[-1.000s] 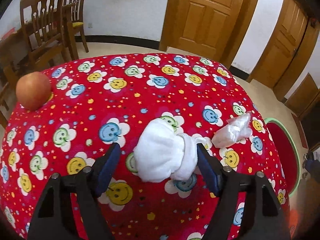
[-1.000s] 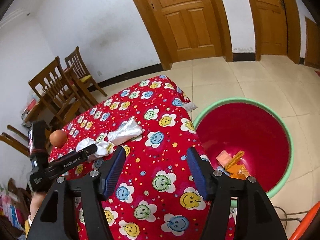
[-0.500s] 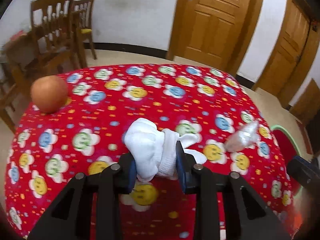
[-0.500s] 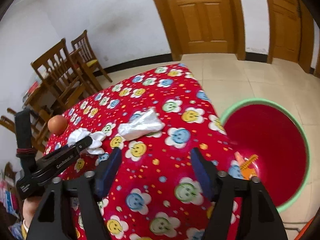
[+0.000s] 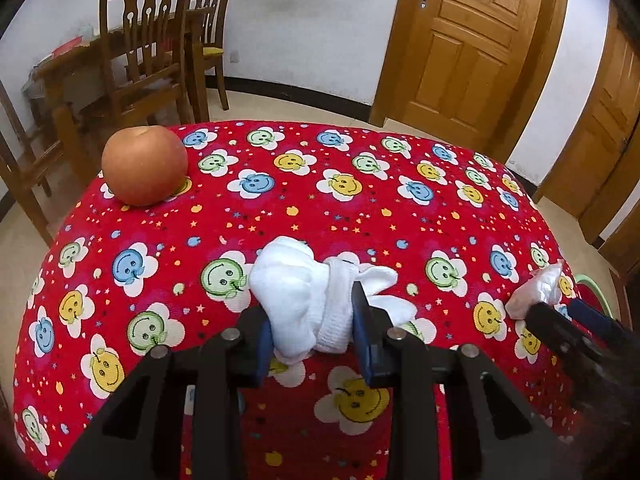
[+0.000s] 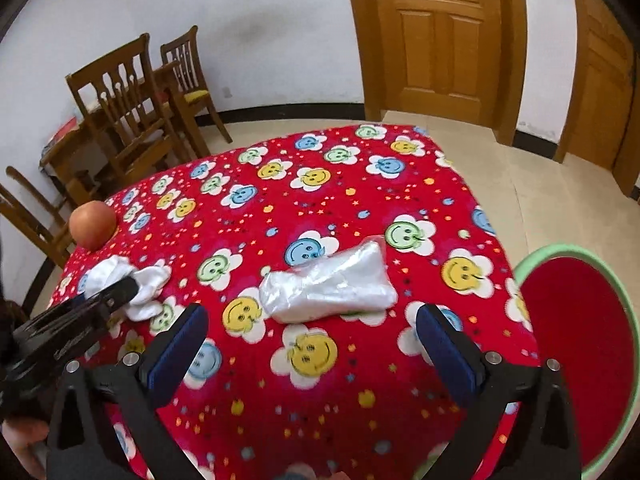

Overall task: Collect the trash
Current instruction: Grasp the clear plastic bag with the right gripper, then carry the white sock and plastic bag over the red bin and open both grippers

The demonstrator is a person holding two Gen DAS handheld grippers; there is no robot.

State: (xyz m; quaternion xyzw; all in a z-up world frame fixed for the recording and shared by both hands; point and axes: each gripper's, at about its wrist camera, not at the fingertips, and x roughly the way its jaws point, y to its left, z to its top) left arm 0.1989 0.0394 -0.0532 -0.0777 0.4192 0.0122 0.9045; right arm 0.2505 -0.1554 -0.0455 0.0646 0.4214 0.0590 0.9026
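My left gripper (image 5: 312,320) is shut on a bunched white sock (image 5: 304,292), which sits on the red smiley-face tablecloth (image 5: 320,200); the sock also shows in the right wrist view (image 6: 120,280) with the left gripper (image 6: 120,292) on it. A crumpled clear plastic bag (image 6: 328,284) lies on the cloth just ahead of my right gripper (image 6: 312,332), which is open and empty, its jaws wide on either side below the bag. The bag shows at the right in the left wrist view (image 5: 536,288). A red basin with a green rim (image 6: 580,344) stands on the floor to the right.
An apple (image 5: 144,164) rests near the table's far left corner. Wooden chairs (image 5: 156,44) and a small table stand behind on the left. Wooden doors (image 5: 472,40) line the far wall. The table edge drops off to the tiled floor on the right.
My left gripper closed on the white sock, which was between open jaws a second ago. My right gripper moved in over the table toward the plastic bag.
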